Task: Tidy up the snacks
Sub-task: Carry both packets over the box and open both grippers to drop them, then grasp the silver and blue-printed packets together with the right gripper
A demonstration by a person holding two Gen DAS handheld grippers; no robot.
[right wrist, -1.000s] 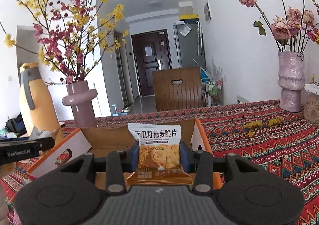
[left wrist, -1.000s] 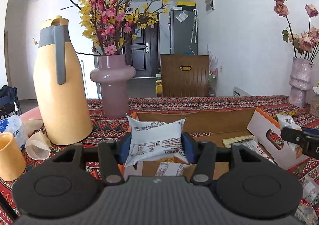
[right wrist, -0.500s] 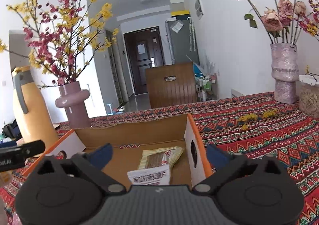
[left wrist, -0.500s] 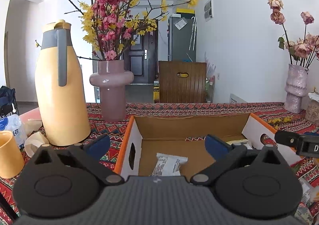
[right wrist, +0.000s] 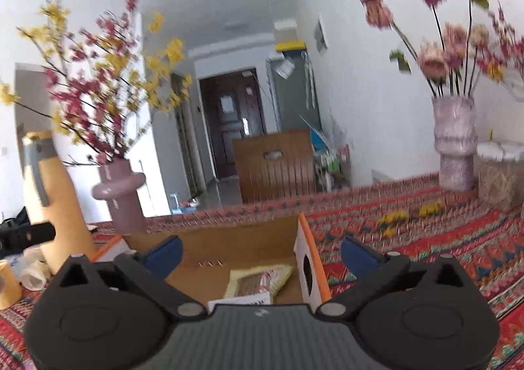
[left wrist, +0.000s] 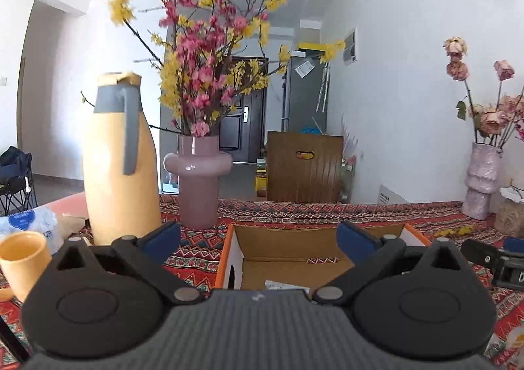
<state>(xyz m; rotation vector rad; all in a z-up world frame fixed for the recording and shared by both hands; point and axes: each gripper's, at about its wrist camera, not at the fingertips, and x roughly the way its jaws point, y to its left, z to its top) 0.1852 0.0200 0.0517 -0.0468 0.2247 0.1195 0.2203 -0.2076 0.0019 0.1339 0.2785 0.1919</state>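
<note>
We see a brown cardboard box with orange edges point(right wrist: 303, 252) on the patterned cloth, with a yellow snack packet point(right wrist: 258, 278) and a white one point(right wrist: 242, 299) lying inside, writing too blurry to read. Our left gripper point(left wrist: 258, 239) and right gripper point(right wrist: 260, 249) have just opened wide and hold nothing.

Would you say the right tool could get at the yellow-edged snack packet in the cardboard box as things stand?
Probably yes: the right tool is open and empty, the yellow-edged snack packet lies uncovered just ahead, and the cardboard box is open-topped.

Both claws, left claw point(left wrist: 258, 239) and right claw point(right wrist: 260, 250), just opened wide, now empty; white packet point(left wrist: 285, 286) and orange packet point(right wrist: 242, 299) dropped into box point(left wrist: 229, 258).
</note>
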